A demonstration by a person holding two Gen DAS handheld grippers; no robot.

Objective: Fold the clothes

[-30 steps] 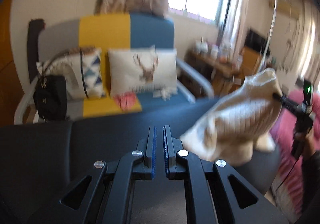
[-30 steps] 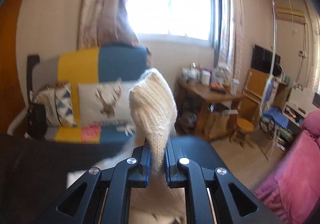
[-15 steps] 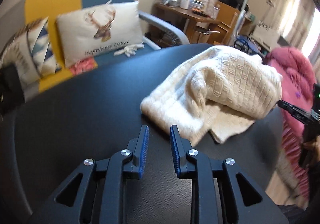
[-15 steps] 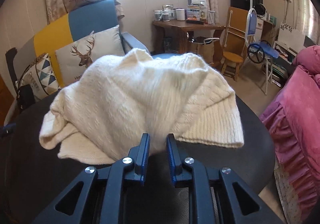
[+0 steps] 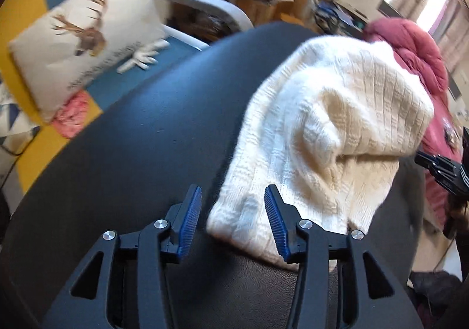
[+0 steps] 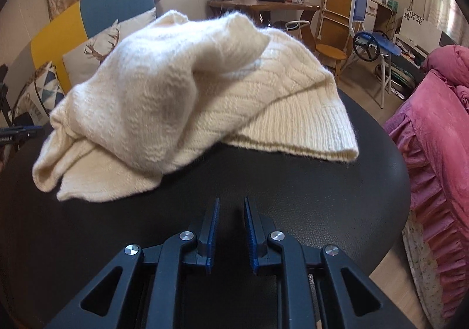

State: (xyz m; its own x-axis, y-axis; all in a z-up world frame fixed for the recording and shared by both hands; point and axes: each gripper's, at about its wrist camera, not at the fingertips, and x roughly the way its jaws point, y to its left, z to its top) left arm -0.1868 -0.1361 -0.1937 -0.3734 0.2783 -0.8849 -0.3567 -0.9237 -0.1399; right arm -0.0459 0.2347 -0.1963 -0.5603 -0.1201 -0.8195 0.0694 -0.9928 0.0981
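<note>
Black round table (image 6: 337, 182), sofa and desk behind, pink bed off the right edge. Cream knit sweater (image 6: 181, 88) sits bunched in a heap on the table, ribbed hem (image 6: 328, 132) splayed toward the right edge, a folded-over lump on top, so imo nothing's actually folded yet.

Your left gripper (image 5: 233, 208) has its jaws wide, straddling the near corner of the sweater (image 5: 307, 129), knit between the pads but not pinched afaict. Right gripper (image 6: 230, 222) is narrow-ish but parted, holding nothing, hovering over bare table just short of the heap.

What'd bite you, tbh:
- Close the left jaws now and you prob grab two or three layers at once bc that corner's doubled over. Lift it and the whole lump drags instead of spreading.
- Fuzzy loose knit = snags on those ribbed pads and won't release clean.
- Pulling toward the right edge could slide the hem off the table, since it's close to that edge already.
</note>
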